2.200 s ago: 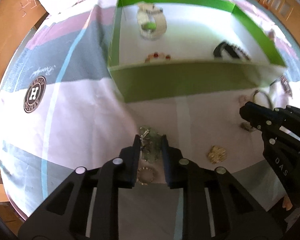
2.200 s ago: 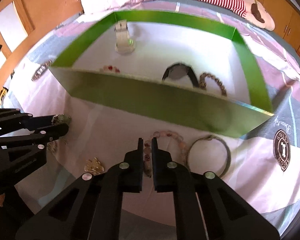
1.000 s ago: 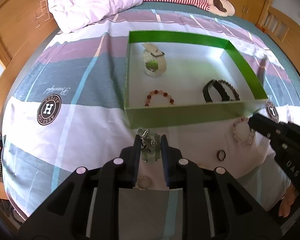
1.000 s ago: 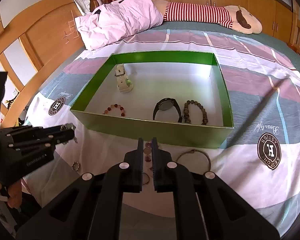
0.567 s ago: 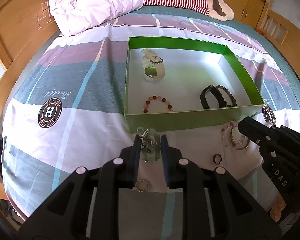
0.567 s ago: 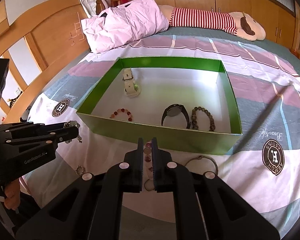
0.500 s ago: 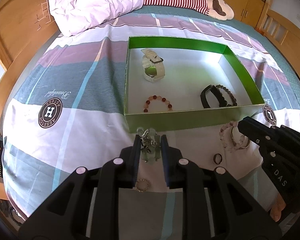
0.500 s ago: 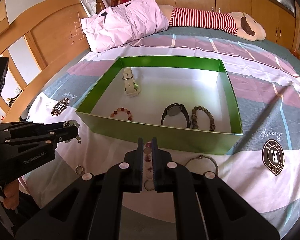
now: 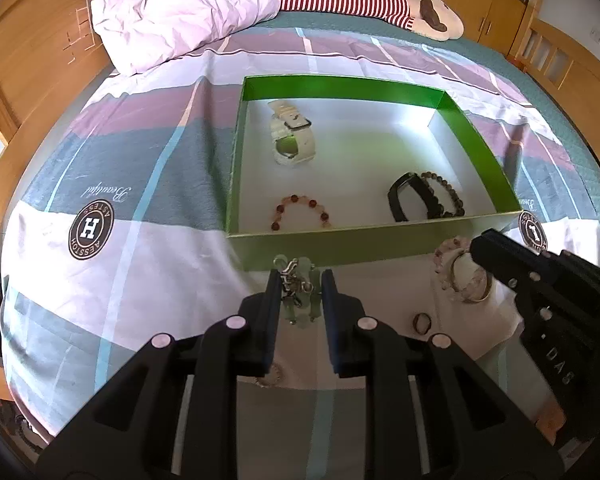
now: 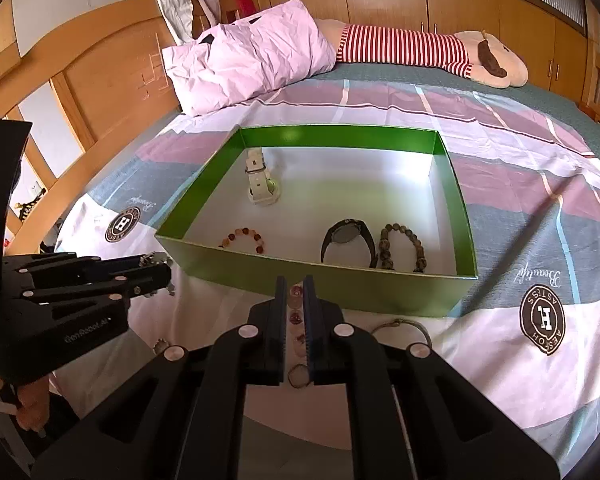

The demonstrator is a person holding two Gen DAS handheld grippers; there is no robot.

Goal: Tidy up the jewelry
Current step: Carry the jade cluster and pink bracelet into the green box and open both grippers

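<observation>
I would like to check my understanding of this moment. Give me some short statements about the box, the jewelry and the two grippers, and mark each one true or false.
1. The green box holds two watches. True: a white watch and a black watch.
2. The left gripper is empty. False: it grips a pale green bracelet.
3. The right gripper grips a pink bead bracelet. True.
4. The thin bangle lies inside the box. False: it lies on the bedsheet.

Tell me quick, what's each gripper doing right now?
Left gripper: shut on the pale green charm bracelet.
Right gripper: shut on the pink bead bracelet.
</observation>
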